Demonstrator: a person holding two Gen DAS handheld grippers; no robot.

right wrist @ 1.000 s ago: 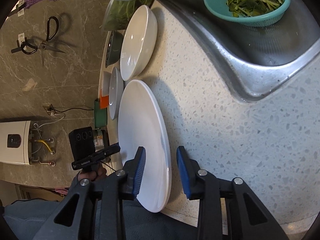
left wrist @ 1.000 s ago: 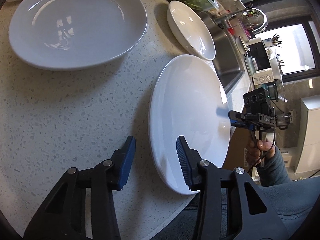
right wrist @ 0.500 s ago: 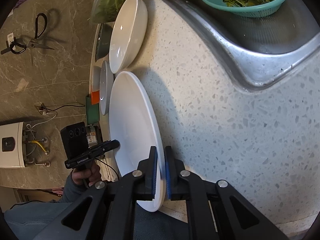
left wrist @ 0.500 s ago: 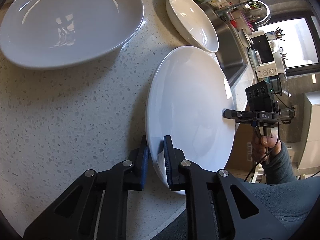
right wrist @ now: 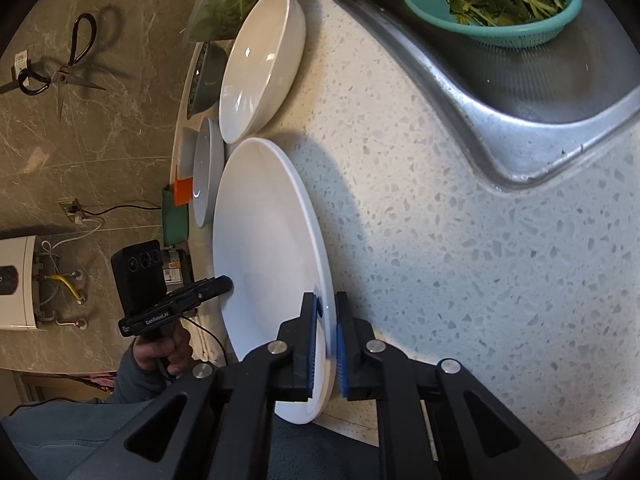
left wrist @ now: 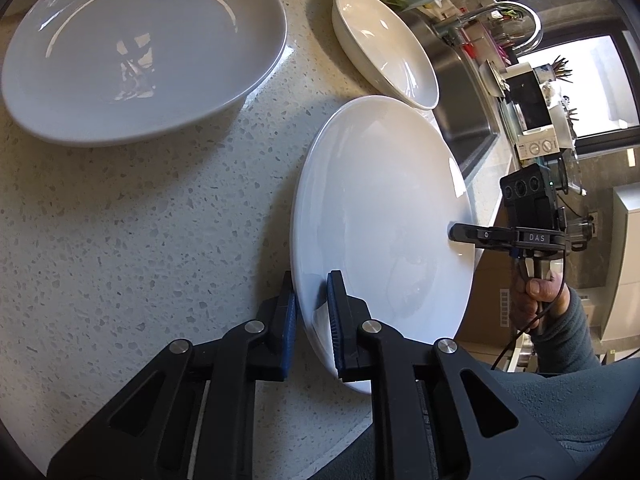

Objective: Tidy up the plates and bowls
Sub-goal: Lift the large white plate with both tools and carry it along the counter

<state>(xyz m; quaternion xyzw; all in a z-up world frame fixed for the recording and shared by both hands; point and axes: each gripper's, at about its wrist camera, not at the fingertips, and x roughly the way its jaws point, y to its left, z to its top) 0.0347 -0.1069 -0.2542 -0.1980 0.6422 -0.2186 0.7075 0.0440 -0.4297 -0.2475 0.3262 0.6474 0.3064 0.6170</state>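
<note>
Daylight enters from a bright, overexposed window [left wrist: 576, 88] at the right of the left wrist view. Sharp glints sit on the large plate [left wrist: 144, 48] and bowl [right wrist: 260, 64]. Soft shadows fall on the speckled surface [right wrist: 440, 260]. Fisheye bending curves the edges; the corners go black.

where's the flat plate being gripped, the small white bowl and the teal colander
flat plate [left wrist: 380, 208], left wrist view, bare centre of its face
small white bowl [left wrist: 390, 50], left wrist view, its inner wall
teal colander [right wrist: 516, 36], right wrist view, its outer wall

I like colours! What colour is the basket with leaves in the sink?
The basket is teal, seen best in the right wrist view.
</note>
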